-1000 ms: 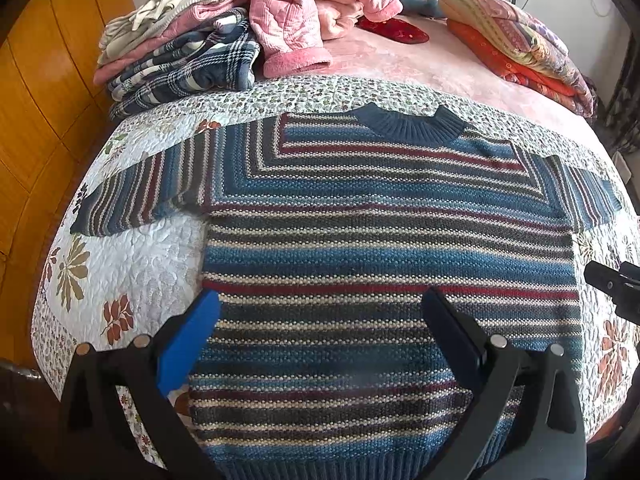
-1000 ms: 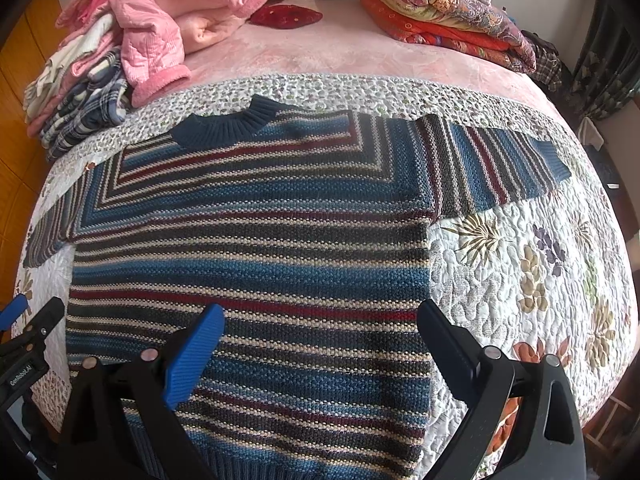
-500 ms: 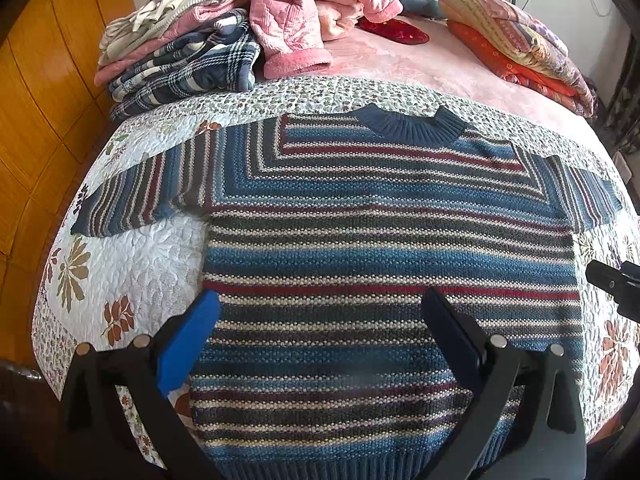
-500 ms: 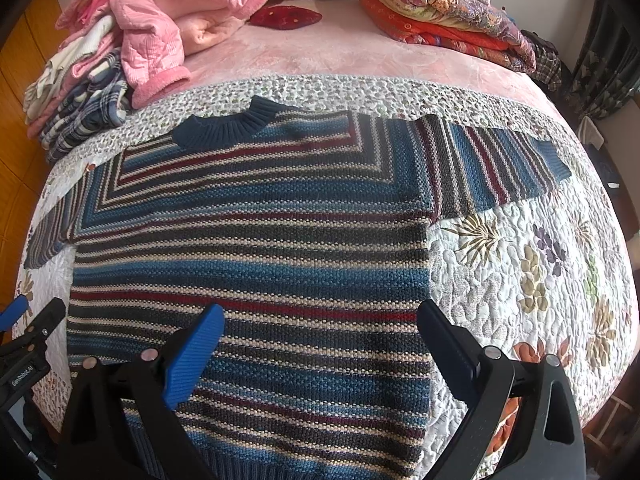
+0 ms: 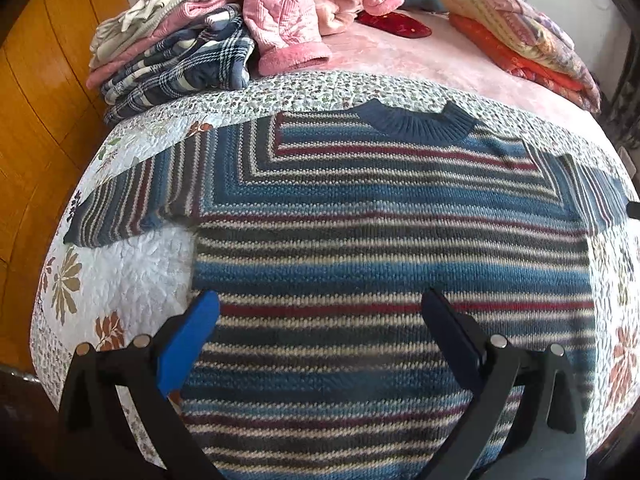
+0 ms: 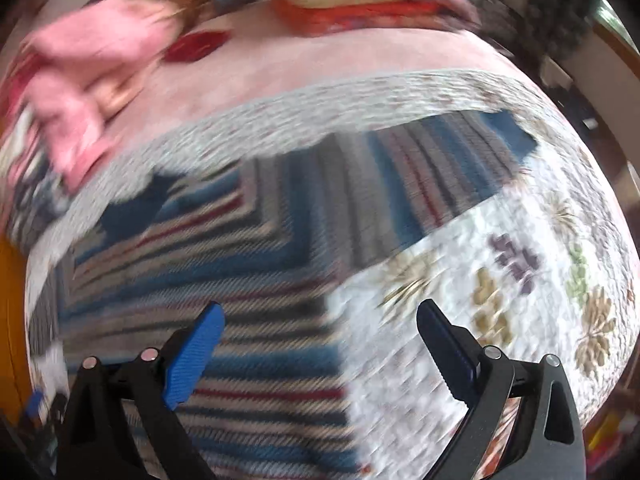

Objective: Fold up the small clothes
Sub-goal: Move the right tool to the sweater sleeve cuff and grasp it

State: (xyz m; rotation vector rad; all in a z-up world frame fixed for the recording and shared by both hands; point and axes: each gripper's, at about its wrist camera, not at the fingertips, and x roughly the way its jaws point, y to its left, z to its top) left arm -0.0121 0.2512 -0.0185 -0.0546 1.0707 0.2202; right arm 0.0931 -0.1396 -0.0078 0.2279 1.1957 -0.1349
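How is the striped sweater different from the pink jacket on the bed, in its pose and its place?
The striped sweater lies spread flat with both sleeves out; the pink jacket is crumpled in a heap. The sweater rests alone on the flowered quilt, near both open grippers; the jacket sits far back, partly on a stack of folded clothes. The sweater is striped in blue, grey and red; the jacket is plain pink. Neither is folded.

The sweater carries stripes of blue, grey, cream and dark red, with a plain navy ribbed collar. The quilt beneath is white, printed with brown, orange and purple flowers, and edged with a small floral band. Behind lie a pink blanket, a pink padded jacket, navy-and-white plaid cloth and orange patterned bedding.
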